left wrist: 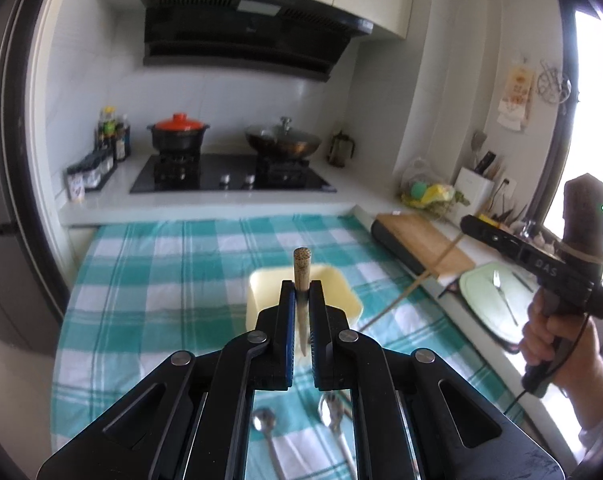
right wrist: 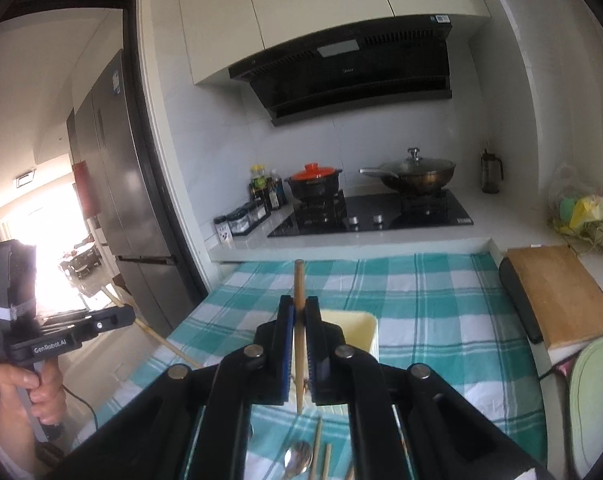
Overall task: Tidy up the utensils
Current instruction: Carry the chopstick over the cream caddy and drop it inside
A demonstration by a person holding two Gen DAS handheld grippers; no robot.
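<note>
Both tongs are clenched on chopsticks: the left tongs (left wrist: 302, 292) grip one chopstick (left wrist: 302, 268) pointing up and away between the blue pads, and the right tongs (right wrist: 299, 312) pinch a second chopstick (right wrist: 299, 280) the same way. Just beyond both pairs of tongs sits a pale yellow tray (left wrist: 261, 284), resting on a bench covered in a teal-and-white checked cloth (left wrist: 161, 264). Under the left tongs two metal spoons (left wrist: 263, 420) lie on the cloth; under the right tongs a spoon and more chopsticks (right wrist: 319, 448) show.

Far ahead of the tongs a white counter carries a black gas hob (left wrist: 229, 180) with an orange-lidded black pot (left wrist: 179, 130) and a glass-lidded wok (left wrist: 283, 142), a black extractor hood (left wrist: 245, 28) and cream cabinets above. A rack of bottles and jars (left wrist: 101, 160) stands left of the hob, a dark jug (left wrist: 340, 148) to its right. Right of the tongs lie a wooden chopping board (right wrist: 557, 292), a pale green tray (left wrist: 489, 300) holding cutlery, and a knife block by the bright window. Left of the right tongs, a grey fridge (right wrist: 117, 184) stands by a doorway.
</note>
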